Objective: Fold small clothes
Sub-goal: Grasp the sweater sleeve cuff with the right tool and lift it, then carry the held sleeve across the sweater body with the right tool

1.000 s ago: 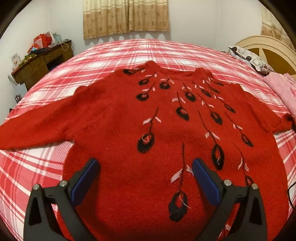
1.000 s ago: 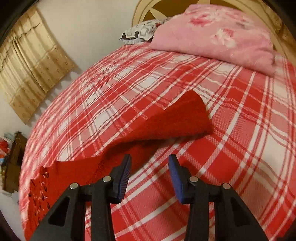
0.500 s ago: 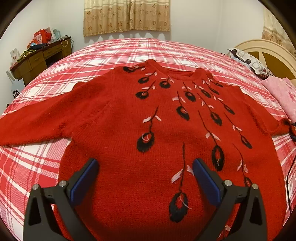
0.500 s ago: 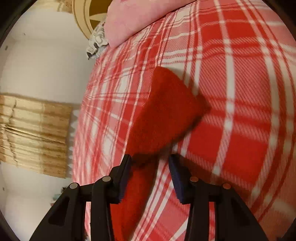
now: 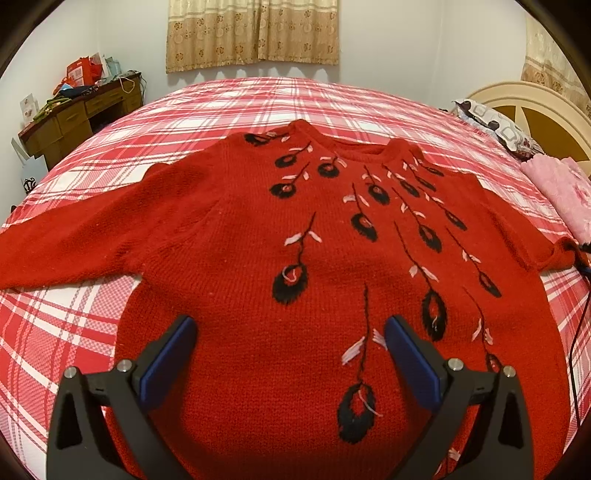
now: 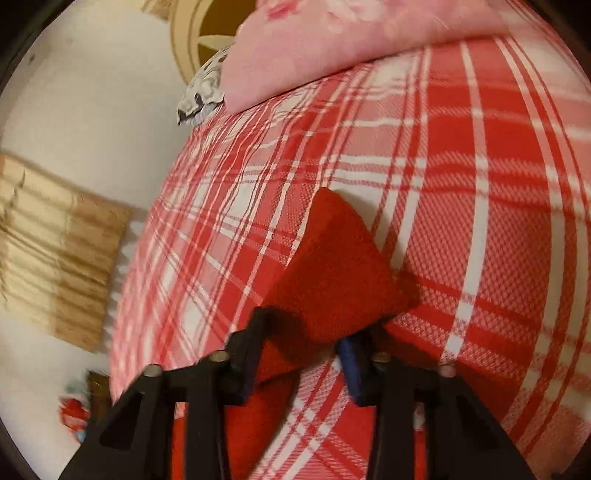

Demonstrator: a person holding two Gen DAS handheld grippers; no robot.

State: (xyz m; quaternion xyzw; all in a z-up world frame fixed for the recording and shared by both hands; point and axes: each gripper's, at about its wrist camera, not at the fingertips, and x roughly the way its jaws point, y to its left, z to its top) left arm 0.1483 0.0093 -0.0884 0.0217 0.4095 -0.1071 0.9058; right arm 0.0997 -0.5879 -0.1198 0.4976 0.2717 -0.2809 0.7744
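Observation:
A red knitted sweater (image 5: 258,266) with black and white feather patterns lies flat, front up, on the bed, sleeves spread out. My left gripper (image 5: 290,354) is open and empty, hovering over the sweater's lower body. In the right wrist view my right gripper (image 6: 301,347) is open, its jaws on either side of the right sleeve (image 6: 332,273) near the cuff. The cuff lies between the blue pads (image 6: 351,365), not pinched. The right gripper also shows at the sleeve end in the left wrist view (image 5: 583,258).
The bed has a red and white plaid cover (image 5: 236,107). A pink blanket (image 6: 332,48) and a patterned pillow (image 5: 495,125) lie by the cream headboard (image 5: 535,110). A cluttered wooden desk (image 5: 77,110) stands at the far left. A curtain (image 5: 251,33) hangs behind.
My right gripper has moved forward and down onto the right sleeve, so the cuff now sits between its jaws. My left gripper has stayed over the sweater's lower body.

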